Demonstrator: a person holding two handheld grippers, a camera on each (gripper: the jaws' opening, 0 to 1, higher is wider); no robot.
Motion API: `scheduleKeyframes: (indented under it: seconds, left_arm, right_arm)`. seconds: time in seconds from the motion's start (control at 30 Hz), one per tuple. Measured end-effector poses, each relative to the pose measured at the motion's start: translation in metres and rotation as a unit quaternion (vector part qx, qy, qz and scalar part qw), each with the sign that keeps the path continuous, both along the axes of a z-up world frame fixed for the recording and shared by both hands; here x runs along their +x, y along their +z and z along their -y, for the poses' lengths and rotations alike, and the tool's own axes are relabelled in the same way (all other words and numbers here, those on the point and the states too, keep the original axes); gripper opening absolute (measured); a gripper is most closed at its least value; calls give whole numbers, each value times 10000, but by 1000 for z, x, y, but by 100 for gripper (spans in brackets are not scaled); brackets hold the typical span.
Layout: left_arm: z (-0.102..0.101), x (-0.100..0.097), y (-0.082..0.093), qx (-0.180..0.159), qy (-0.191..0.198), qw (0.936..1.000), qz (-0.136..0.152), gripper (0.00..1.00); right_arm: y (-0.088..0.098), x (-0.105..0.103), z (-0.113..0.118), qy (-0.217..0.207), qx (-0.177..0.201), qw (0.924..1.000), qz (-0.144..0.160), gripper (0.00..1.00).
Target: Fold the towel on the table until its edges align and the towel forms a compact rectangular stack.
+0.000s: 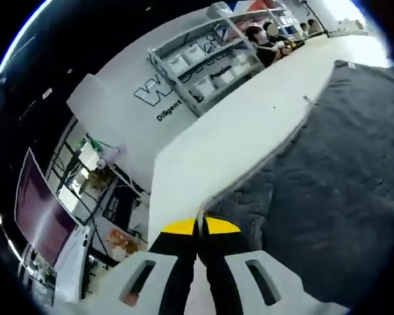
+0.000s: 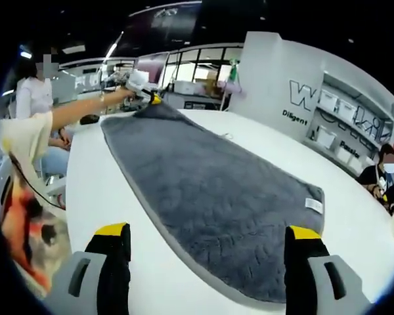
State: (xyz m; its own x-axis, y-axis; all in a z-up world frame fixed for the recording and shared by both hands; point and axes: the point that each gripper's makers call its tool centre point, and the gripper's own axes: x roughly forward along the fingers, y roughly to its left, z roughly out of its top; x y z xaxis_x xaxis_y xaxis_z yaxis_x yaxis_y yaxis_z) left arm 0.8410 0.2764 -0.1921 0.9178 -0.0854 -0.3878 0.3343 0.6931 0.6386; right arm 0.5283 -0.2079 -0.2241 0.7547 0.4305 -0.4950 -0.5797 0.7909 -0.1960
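Observation:
A dark grey towel lies spread lengthwise on the white table, with a small white label near one of its near corners. My right gripper is open, its two yellow-tipped jaws standing wide apart over the towel's near end. At the towel's far corner my left gripper, held by a person's arm, is shut on the cloth and lifts it slightly. In the left gripper view the left gripper has its jaws pressed together on the towel's corner, and the towel stretches away to the right.
A white wall panel with lettering and shelves of bins stand beyond the table. People sit at the far right, and a person stands at the left. The table's edge runs close on the left.

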Motion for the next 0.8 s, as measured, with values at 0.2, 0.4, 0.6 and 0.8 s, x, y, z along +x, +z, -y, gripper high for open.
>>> scheduleKeyframes:
  seconds: [0.2, 0.4, 0.6, 0.8]
  left_arm:
    - [-5, 18, -16, 51, 370, 9992, -146, 2]
    - [-14, 33, -27, 190, 628, 9976, -214, 3]
    - [-22, 38, -38, 451, 701, 9960, -327, 8]
    - [-30, 35, -34, -97, 739, 9963, -423, 24]
  right_arm:
    - [-9, -1, 0, 30, -23, 9999, -95, 99]
    - [-13, -1, 4, 1, 28, 9999, -133, 99]
    - [-16, -3, 7, -10, 44, 9998, -169, 99]
    - [-17, -5, 7, -9, 51, 9998, -167, 99]
